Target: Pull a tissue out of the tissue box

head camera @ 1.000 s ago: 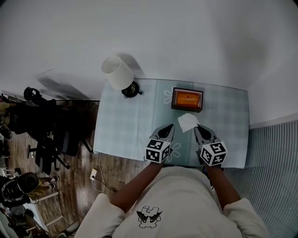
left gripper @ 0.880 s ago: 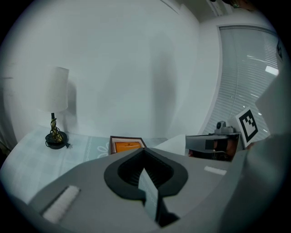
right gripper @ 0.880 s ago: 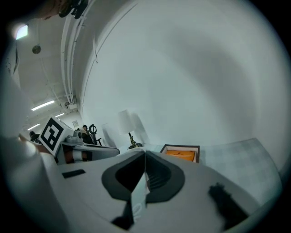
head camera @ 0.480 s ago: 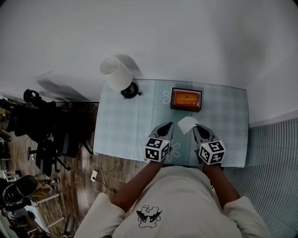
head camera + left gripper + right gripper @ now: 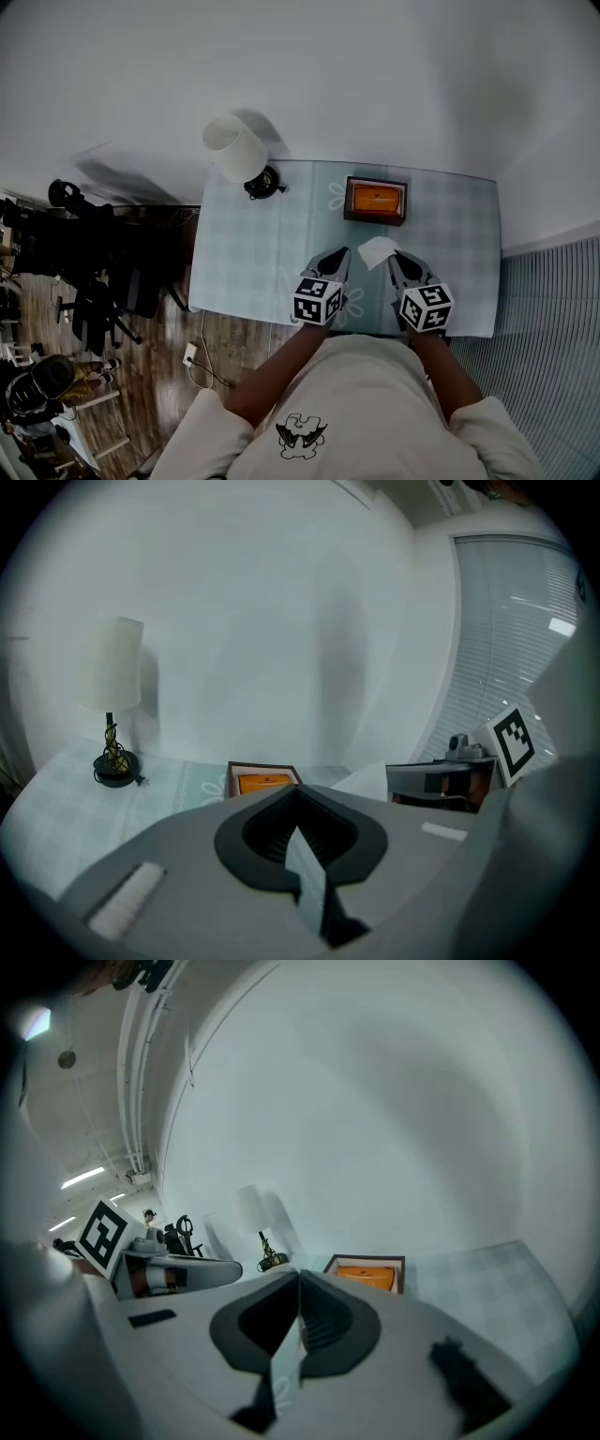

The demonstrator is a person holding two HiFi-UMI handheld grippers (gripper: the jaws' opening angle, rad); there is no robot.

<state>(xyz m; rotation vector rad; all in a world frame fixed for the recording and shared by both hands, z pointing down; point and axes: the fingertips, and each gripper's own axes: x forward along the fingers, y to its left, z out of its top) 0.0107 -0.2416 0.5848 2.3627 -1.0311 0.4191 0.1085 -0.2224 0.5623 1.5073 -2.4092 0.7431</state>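
The tissue box (image 5: 377,201), orange in a dark brown frame, stands at the back of the pale checked table (image 5: 244,244); it also shows in the left gripper view (image 5: 263,782) and the right gripper view (image 5: 367,1276). One white tissue (image 5: 377,250) lies flat on the table in front of the box. My left gripper (image 5: 339,253) is just left of it, jaws shut and empty (image 5: 298,791). On the tissue's right edge sits my right gripper (image 5: 397,255), also shut with nothing between its jaws (image 5: 299,1274).
A table lamp (image 5: 239,150) with a white shade stands at the table's back left corner. Office chairs and clutter (image 5: 94,272) fill the wooden floor to the left. Slatted blinds (image 5: 553,328) run along the right. A white wall rises behind the table.
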